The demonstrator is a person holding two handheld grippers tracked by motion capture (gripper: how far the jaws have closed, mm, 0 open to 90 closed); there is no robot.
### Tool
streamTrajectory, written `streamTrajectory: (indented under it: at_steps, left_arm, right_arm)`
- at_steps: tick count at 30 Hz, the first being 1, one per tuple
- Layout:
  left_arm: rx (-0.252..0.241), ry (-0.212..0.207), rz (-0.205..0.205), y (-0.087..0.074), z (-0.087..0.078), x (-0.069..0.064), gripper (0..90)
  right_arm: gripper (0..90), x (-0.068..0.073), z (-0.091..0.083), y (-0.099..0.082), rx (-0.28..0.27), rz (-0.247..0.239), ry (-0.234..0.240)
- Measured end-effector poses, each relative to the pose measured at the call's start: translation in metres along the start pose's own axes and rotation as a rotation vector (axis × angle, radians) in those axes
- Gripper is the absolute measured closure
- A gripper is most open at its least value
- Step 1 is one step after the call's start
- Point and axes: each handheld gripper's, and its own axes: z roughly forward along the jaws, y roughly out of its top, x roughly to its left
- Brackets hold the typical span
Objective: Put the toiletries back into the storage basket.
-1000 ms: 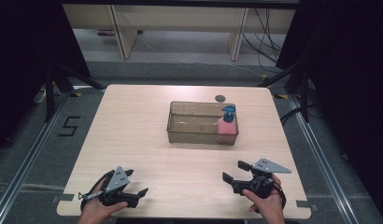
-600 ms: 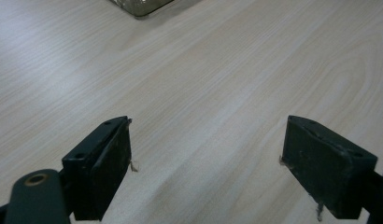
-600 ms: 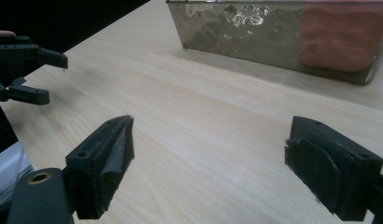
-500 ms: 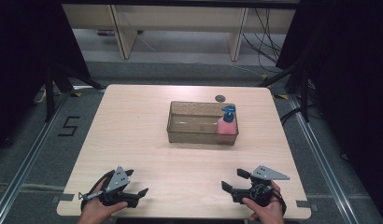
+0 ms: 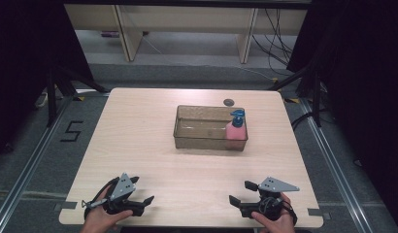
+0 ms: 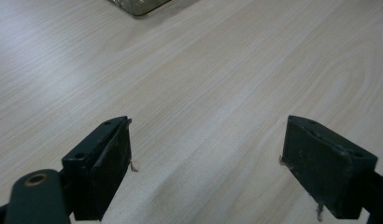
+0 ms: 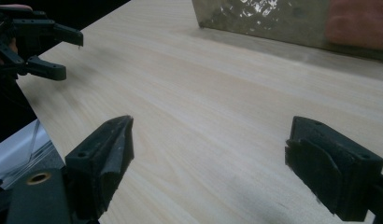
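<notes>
A light wood-grain table [image 5: 139, 131] carries a clear smoky plastic bin [image 5: 202, 127] near its far middle, and a pink soap bottle with a blue pump top [image 5: 236, 128] stands upright in the bin's right end. A small dark round disc [image 5: 229, 102] lies on the table just beyond the bin.

At the near left corner, a hand grips the left hand-held gripper [image 5: 141, 203] low over the table, jaws spread wide and empty, pointing right and slightly forward. Near the right corner, the other hand holds the right hand-held gripper [image 5: 241, 193], jaws also spread wide with nothing between them, aimed leftward across the table. Both are well apart from the bin.
</notes>
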Motion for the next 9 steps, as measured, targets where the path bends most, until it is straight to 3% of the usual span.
streamTrajectory:
  at_steps: [1,2,6,7,9]
  left_arm:
    - [0.001,0.005,-0.007,-0.0001,0.0,-0.0003,15.3]
    - [-0.004,0.006,-0.011,-0.0002,0.0002,-0.0005,15.3]
    - [-0.005,0.007,-0.009,-0.0002,0.0002,-0.0003,15.3]
    - [-0.004,0.007,-0.01,-0.0002,0.0001,-0.0004,15.3]
    - [-0.003,0.006,-0.014,-0.0002,-0.0001,-0.0006,15.3]
  right_arm:
    - [15.7,-0.0019,0.0002,0.0,-0.009,-0.037,-0.015]
    - [15.8,-0.0019,0.0002,-0.0003,-0.006,-0.04,-0.012]
    - [15.8,-0.0005,0.0008,-0.0017,0.008,-0.04,0.001]
    - [15.8,0.0018,0.0028,-0.0028,0.009,-0.011,0.009]
    - [15.8,0.0031,0.0016,-0.0034,0.018,-0.013,0.015]
